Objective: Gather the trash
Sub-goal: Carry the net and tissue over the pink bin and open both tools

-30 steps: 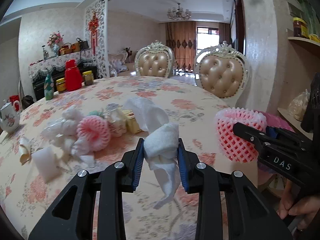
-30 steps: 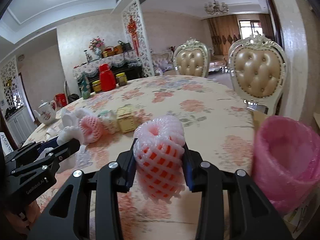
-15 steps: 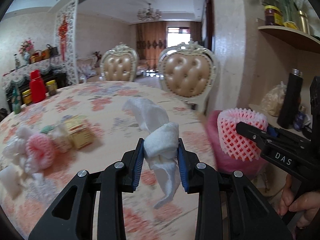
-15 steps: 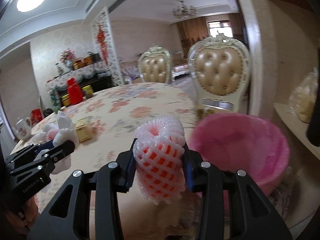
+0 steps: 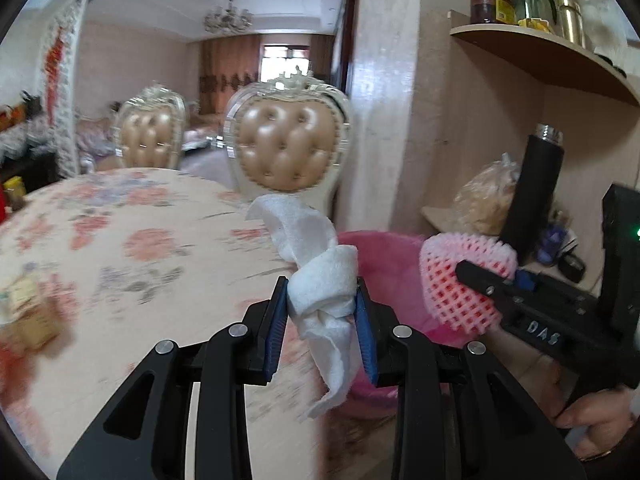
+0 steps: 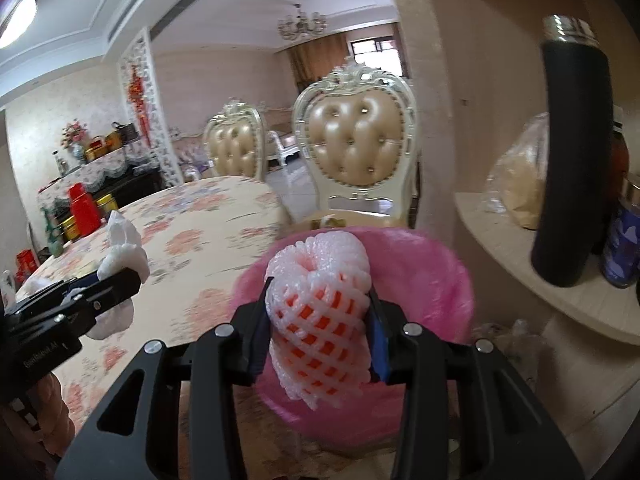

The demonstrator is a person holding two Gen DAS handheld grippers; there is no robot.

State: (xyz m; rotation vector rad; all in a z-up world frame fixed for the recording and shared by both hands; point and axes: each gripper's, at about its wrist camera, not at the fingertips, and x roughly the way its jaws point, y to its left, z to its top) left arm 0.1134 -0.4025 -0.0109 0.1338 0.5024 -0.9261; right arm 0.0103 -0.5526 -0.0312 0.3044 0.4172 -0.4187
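Gripping white foam (image 5: 322,280) and pink net (image 6: 320,312), both jaws hover at bin rim (image 6: 448,248).

2 tufted chairs (image 6: 357,148), floral table (image 5: 132,240), chandelier (image 6: 302,24)

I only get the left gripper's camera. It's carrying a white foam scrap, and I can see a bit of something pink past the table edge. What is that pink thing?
Observer: From the right gripper's camera it is a bin lined with a pink bag, open at the top, standing beside the table.
Operator: Is the other gripper's pink foam net over it yet?
Observer: Yes. In that view the foam net, clamped in the right gripper, sits in front of the bin's open mouth.
Operator: Anything in the bin already?
Observer: The net blocks the bottom; the part of the inside that shows is only pink liner.
Operator: What's behind the table on the far side?
Observer: A sideboard with a red jug and tins.
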